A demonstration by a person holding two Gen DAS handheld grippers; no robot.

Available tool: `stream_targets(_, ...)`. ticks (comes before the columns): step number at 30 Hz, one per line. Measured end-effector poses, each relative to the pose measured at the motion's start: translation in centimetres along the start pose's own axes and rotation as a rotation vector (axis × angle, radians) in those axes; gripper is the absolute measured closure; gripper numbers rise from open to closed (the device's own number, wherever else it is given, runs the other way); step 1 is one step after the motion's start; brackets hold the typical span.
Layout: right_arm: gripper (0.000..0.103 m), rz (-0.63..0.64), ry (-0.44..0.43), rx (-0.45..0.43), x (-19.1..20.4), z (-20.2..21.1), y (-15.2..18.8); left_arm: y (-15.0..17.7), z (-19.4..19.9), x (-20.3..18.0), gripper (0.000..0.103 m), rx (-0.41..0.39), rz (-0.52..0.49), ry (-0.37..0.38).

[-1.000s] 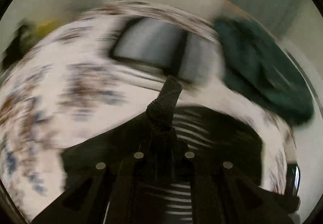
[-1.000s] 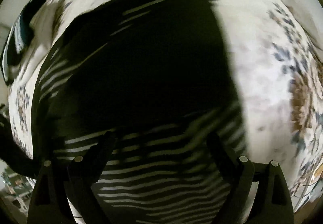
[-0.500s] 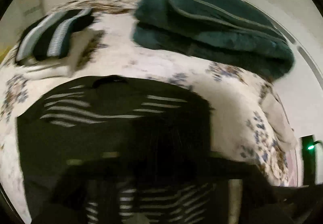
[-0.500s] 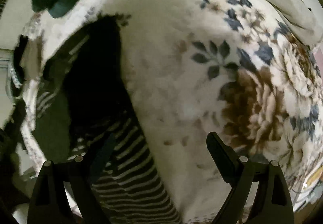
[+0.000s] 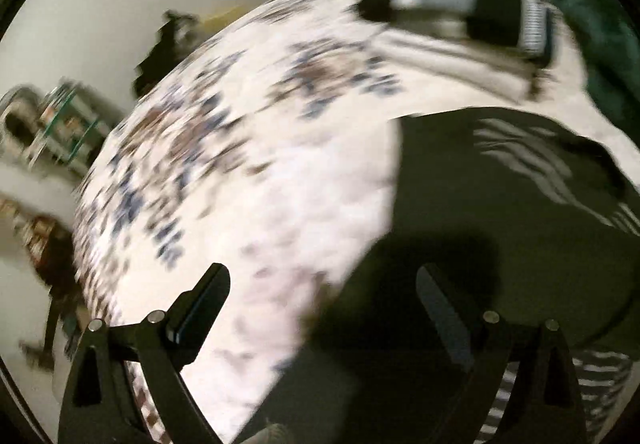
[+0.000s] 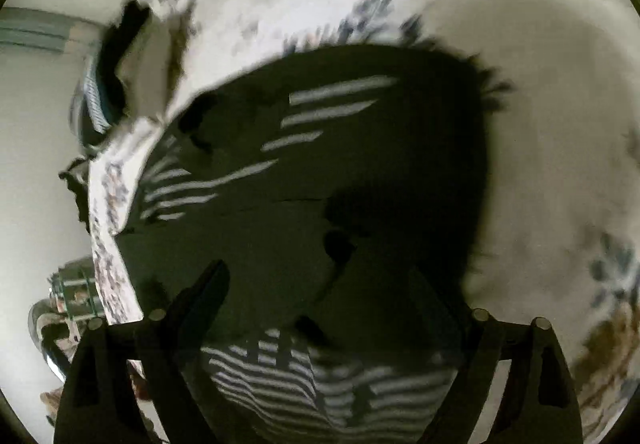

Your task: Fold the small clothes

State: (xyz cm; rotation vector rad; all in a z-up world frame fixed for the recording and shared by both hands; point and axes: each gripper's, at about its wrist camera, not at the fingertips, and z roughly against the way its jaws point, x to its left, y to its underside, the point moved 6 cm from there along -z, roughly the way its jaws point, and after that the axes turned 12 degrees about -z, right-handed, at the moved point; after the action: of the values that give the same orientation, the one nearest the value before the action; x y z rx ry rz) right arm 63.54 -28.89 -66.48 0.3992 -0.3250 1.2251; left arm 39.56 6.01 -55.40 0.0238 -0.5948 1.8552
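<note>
A dark garment with white stripes point(image 5: 520, 212) lies flat on a floral bedspread point(image 5: 248, 172), at the right of the left wrist view. My left gripper point(image 5: 320, 280) is open and empty above the garment's left edge. In the right wrist view the same garment point(image 6: 320, 164) fills the middle, with a striped part at the bottom. My right gripper point(image 6: 316, 280) is open and empty just above it. Both views are blurred.
A folded black, grey and white pile point(image 5: 460, 4) lies at the far side of the bed, with a dark green blanket point(image 5: 608, 44) beside it. A shelf with small items point(image 5: 60, 124) stands off the bed's left edge. The bedspread point(image 6: 540, 124) extends right of the garment.
My left gripper was shut on the garment a second ago and is now open and swung left. My right gripper swung back from the bare bedspread to over the garment.
</note>
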Motion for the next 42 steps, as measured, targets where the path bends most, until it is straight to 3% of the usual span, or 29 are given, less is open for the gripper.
stream_targets(2,0.055,0.007,0.057,0.064,0.7,-3.7,0.0,1.1,-0.8,1.4,0.008,0.026,0.039,-0.007)
stream_targets(3,0.097,0.011,0.085,0.076,0.9,-4.7,0.0,1.5,-1.1,1.7,0.008,0.036,0.054,-0.006)
stream_targets(6,0.097,0.045,0.084,-0.021,1.9,-3.4,0.3,2.2,-1.7,2.3,0.008,0.056,0.087,0.007)
stream_targets(9,0.098,0.075,0.056,-0.197,2.5,2.0,1.0,1.9,-1.9,2.3,0.008,0.048,0.112,0.023)
stream_targets(12,0.097,0.069,0.116,-0.308,0.6,5.4,1.4,1.4,-1.8,2.0,0.008,0.038,0.117,0.050)
stream_targets(14,0.097,0.081,0.187,-0.275,-1.3,4.3,1.9,1.1,-2.1,1.5,0.008,0.037,0.105,0.064)
stream_targets(17,0.094,0.107,0.264,-0.096,-3.3,1.3,3.1,0.5,-2.8,0.7,0.008,0.051,0.103,0.107)
stream_targets(18,0.088,0.108,0.272,-0.075,-3.5,1.4,3.3,0.3,-2.9,0.6,0.008,0.051,0.104,0.123)
stream_targets(19,0.075,0.099,0.281,-0.088,-3.3,2.2,3.3,0.2,-3.0,0.5,0.008,0.049,0.106,0.135)
stream_targets(21,0.058,0.071,0.243,-0.135,-2.0,3.7,2.8,-0.1,-3.4,0.4,0.008,0.056,0.120,0.183)
stream_targets(23,0.052,0.055,0.138,-0.175,1.1,5.3,2.3,-0.1,-4.0,0.4,0.008,0.068,0.151,0.237)
stream_targets(25,0.049,0.099,0.063,-0.144,5.2,4.5,2.0,-0.1,-5.0,0.0,0.008,0.082,0.211,0.358)
stream_targets(27,0.049,0.180,0.002,-0.053,10.0,1.5,1.9,-0.4,-6.0,-0.6,0.019,0.096,0.269,0.474)
stream_targets(29,0.049,0.281,-0.041,0.052,15.5,-2.8,2.3,-1.0,-7.1,-1.7,0.045,0.107,0.273,0.547)
stream_targets(31,0.049,0.373,-0.066,0.136,20.6,-7.3,2.9,-1.7,-7.6,-2.7,0.054,0.101,0.255,0.584)
stream_targets(32,0.049,0.398,-0.075,0.166,22.3,-9.0,3.0,-2.0,-8.1,-3.2,0.066,0.102,0.234,0.578)
stream_targets(33,0.049,0.416,-0.085,0.201,24.0,-10.7,3.0,-2.1,-8.5,-3.5,0.071,0.101,0.221,0.567)
stream_targets(35,0.049,0.430,-0.104,0.263,27.2,-14.0,3.3,-2.3,-8.8,-3.9,0.102,0.074,0.200,0.581)
stream_targets(39,0.049,0.457,-0.138,0.346,30.7,-17.1,4.7,-2.0,-8.5,-3.6,0.102,0.028,0.203,0.583)
stream_targets(42,0.100,0.520,-0.126,0.285,31.4,-17.3,5.6,-1.6,-8.3,-3.4,0.102,0.018,0.221,0.598)
